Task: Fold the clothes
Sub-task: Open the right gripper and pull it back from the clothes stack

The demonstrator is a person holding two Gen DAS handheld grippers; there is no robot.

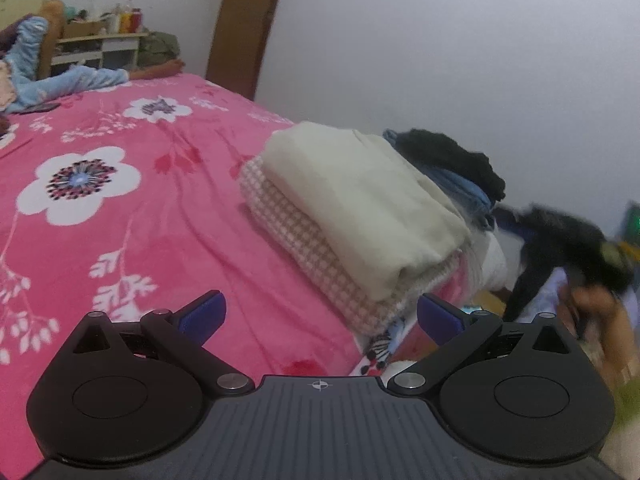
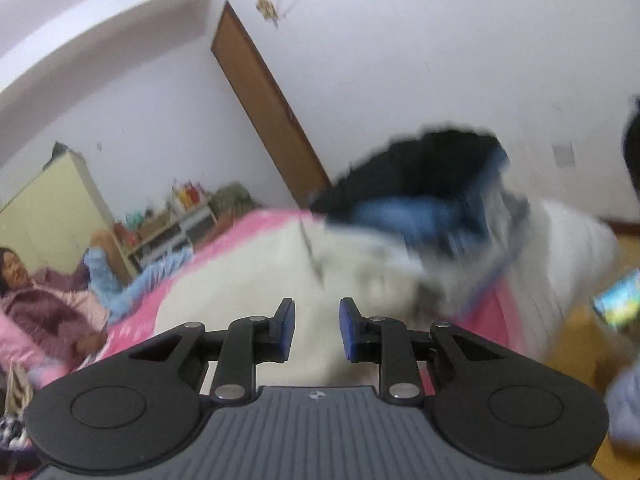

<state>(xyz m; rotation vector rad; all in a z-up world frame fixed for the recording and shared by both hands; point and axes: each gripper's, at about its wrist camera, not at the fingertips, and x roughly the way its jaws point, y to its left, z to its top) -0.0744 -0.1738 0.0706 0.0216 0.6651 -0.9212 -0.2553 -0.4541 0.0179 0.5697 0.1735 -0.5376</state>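
A folded stack sits on the pink floral bed [image 1: 120, 208] near its right edge: a cream garment [image 1: 360, 204] on a pink-checked one [image 1: 304, 248]. Behind it lie a black garment [image 1: 452, 156] and blue cloth [image 1: 460, 184]. My left gripper [image 1: 320, 316] is wide open and empty, above the bed just in front of the stack. In the right wrist view, my right gripper [image 2: 317, 316] is partly open and empty, close over the cream garment [image 2: 248, 288], with the black garment [image 2: 420, 168] and blue cloth [image 2: 400, 212] blurred behind.
A person in blue pyjamas [image 1: 52, 80] lies at the far end of the bed, also in the right wrist view [image 2: 36, 308]. A shelf with bottles [image 1: 104, 40] and a brown door [image 1: 244, 24] stand behind. A blurred dark shape [image 1: 560, 248] is past the bed's right edge.
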